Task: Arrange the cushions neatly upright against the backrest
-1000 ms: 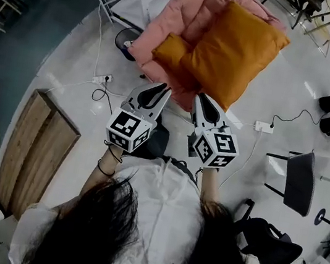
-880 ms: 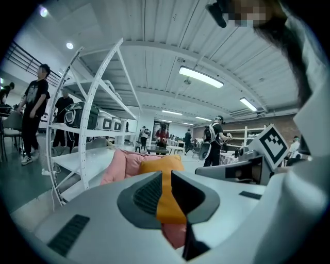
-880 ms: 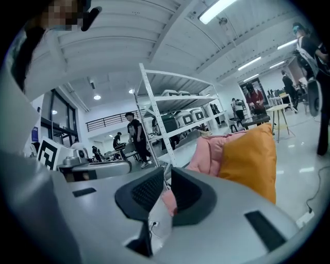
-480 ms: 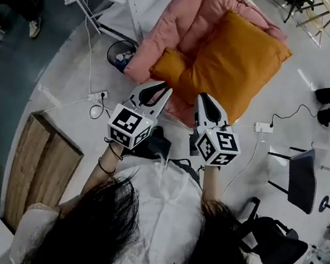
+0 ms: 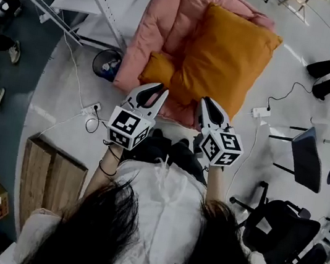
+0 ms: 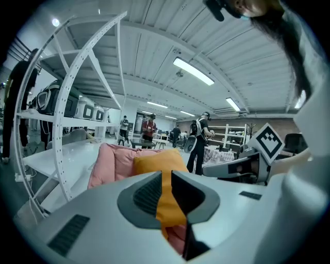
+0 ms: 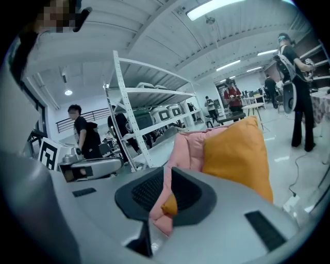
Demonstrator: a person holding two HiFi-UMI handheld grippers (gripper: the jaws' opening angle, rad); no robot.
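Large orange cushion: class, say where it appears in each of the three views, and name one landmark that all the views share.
Head view: large orange cushion at top centre, lying on the pink padded seat.
Left gripper view: large orange cushion at centre.
Right gripper view: large orange cushion right of centre.
Shared landmark: the pink padded seat, left of the cushion in both gripper views.

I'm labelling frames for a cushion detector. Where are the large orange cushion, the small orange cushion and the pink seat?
large orange cushion [image 5: 227, 57], head view, middle of its face.
small orange cushion [image 5: 159, 71], head view, its visible top.
pink seat [image 5: 152, 29], head view, left padded side.
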